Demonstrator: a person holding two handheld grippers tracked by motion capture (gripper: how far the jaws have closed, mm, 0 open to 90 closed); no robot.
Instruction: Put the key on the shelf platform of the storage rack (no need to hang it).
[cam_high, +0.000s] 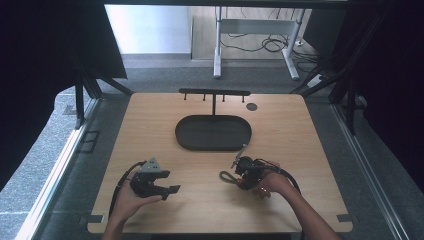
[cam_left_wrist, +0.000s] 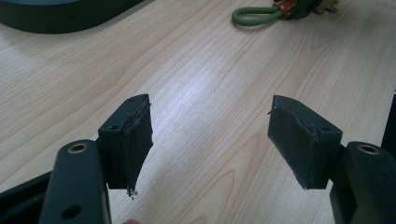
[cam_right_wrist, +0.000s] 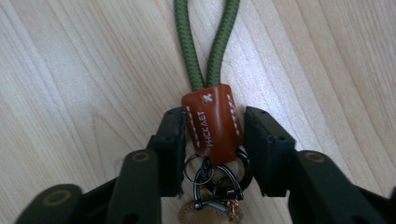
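Pale wood-grain tabletop (cam_high: 295, 135) carries a dark oval tray (cam_high: 213, 133) with a peg rack (cam_high: 214, 92) at its 12 o'clock. At the tray's 5 o'clock we see the right gripper (cam_right_wrist: 212, 135), jaws closed around the brown leather tab (cam_right_wrist: 212, 123) of a keychain, its olive cord loop (cam_right_wrist: 208, 39) stretching ahead on the wood. At the tray's 7 o'clock our left gripper (cam_left_wrist: 210, 140) hangs spread, nothing between its jaws.
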